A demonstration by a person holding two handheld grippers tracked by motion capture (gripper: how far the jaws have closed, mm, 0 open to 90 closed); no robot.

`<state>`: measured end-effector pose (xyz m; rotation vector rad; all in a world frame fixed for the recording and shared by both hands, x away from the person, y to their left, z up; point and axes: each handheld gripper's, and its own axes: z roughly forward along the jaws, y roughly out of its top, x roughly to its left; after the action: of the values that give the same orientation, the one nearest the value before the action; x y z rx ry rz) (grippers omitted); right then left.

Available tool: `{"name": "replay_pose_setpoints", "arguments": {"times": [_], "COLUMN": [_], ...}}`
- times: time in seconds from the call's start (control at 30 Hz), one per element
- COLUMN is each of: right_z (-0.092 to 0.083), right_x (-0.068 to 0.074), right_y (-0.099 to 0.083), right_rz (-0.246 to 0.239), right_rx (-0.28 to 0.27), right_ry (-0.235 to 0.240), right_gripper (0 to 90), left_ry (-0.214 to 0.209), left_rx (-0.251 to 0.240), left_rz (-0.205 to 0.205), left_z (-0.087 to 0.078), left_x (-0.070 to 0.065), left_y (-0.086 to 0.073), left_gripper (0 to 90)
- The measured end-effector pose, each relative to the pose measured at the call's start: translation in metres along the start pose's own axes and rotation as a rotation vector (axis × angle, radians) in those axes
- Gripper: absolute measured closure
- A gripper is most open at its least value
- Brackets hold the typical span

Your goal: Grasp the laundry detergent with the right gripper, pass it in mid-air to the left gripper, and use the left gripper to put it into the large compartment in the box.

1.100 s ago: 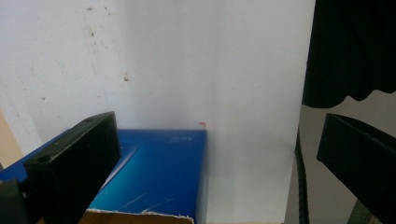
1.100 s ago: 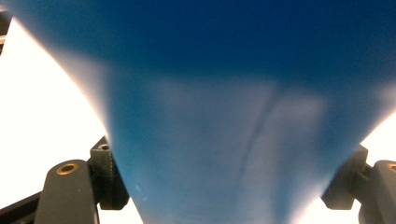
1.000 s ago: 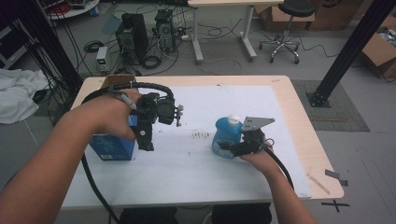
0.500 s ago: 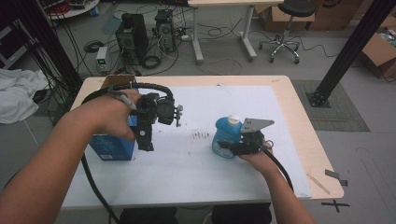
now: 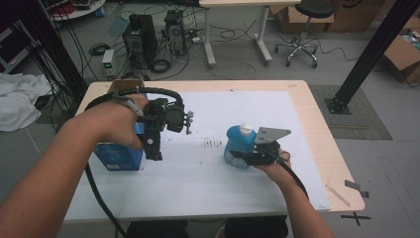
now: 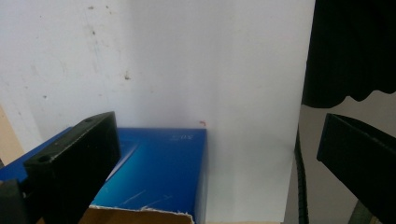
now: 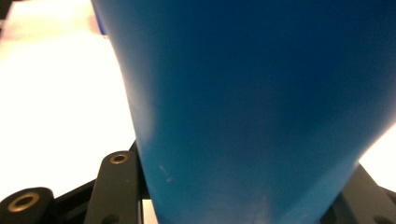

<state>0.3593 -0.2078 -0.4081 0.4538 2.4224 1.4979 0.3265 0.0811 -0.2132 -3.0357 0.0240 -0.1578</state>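
Now the right gripper (image 5: 236,157) has just been closing, and its fingers clamp one blue bottle (image 5: 239,146) standing on the bench (image 5: 317,124). Left gripper (image 5: 154,154), fingers wide open and empty, hovers over one blue box (image 5: 116,157). Next, likely a straight lift.

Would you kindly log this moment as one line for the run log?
right gripper: just closed on blue bottle | left gripper: open above blue box | bottle upright on white sheet
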Motion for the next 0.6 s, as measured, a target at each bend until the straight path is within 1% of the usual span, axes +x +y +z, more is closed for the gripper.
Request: {"name": "replay_pose_setpoints", "arguments": {"times": [0.03,0.07,0.1,0.13,0.17,0.2,0.23,0.27,0.3,0.33,0.4,0.43,0.5,0.53,0.57,0.6], "right_z": [0.0,-0.003,-0.003,-0.006,-0.006,-0.009,-0.009,-0.013,-0.013,-0.016,-0.018,-0.018,-0.019,-0.019,-0.019,-0.018], "right_x": [0.0,0.0,0.0,0.001,0.001,0.001,0.001,0.001,0.001,0.003,0.006,0.006,0.009,0.012,0.012,0.015], "right_y": [0.0,0.006,0.006,0.015,0.015,0.023,0.023,0.032,0.032,0.04,0.047,0.047,0.053,0.057,0.057,0.06], "right_rz": [0.0,-0.012,-0.012,-0.029,-0.029,-0.05,-0.05,-0.065,-0.065,-0.084,-0.097,-0.097,-0.114,-0.13,-0.13,-0.141], "right_rx": [0.0,-0.004,-0.004,0.002,0.002,0.008,0.008,0.009,0.009,0.012,0.018,0.018,0.022,0.021,0.021,0.023], "right_ry": [0.0,0.014,0.014,0.03,0.03,0.046,0.046,0.066,0.066,0.091,0.123,0.123,0.155,0.184,0.184,0.221], "right_gripper": [47.0,47.1,47.1,47.1,47.1,47.1,47.1,47.2,47.2,47.2,47.3,47.3,47.3,47.4,47.4,47.4], "left_ry": [0.001,0.003,0.005,0.006,0.006,0.008,0.008,0.011,0.013,0.012,0.013,0.013,0.015,0.016,0.016,0.018], "left_rx": [-0.001,0.0,-0.002,-0.001,0.001,0.0,0.001,0.0,-0.003,-0.001,-0.01,-0.01,-0.009,-0.008,-0.008,-0.006], "left_rz": [-0.001,-0.001,0.001,0.002,0.002,0.004,0.006,0.007,0.007,0.009,0.012,0.012,0.015,0.014,0.014,0.015], "left_z": [0.0,-0.001,-0.001,-0.002,-0.003,-0.004,-0.005,-0.007,-0.007,-0.009,-0.012,-0.012,-0.013,-0.013,-0.013,-0.012], "left_x": [0.0,0.0,0.0,0.0,0.0,0.0,0.0,0.0,0.0,0.0,0.0,0.0,0.0,0.001,0.001,0.001], "left_y": [0.0,0.001,0.001,0.001,0.002,0.002,0.003,0.004,0.004,0.005,0.006,0.006,0.007,0.008,0.008,0.009], "left_gripper": [0.1,0.1,0.1,0.1,0.1,0.1,0.1,0.0,0.0,0.1,0.1,0.1,0.1,0.1,0.1,0.1]}}
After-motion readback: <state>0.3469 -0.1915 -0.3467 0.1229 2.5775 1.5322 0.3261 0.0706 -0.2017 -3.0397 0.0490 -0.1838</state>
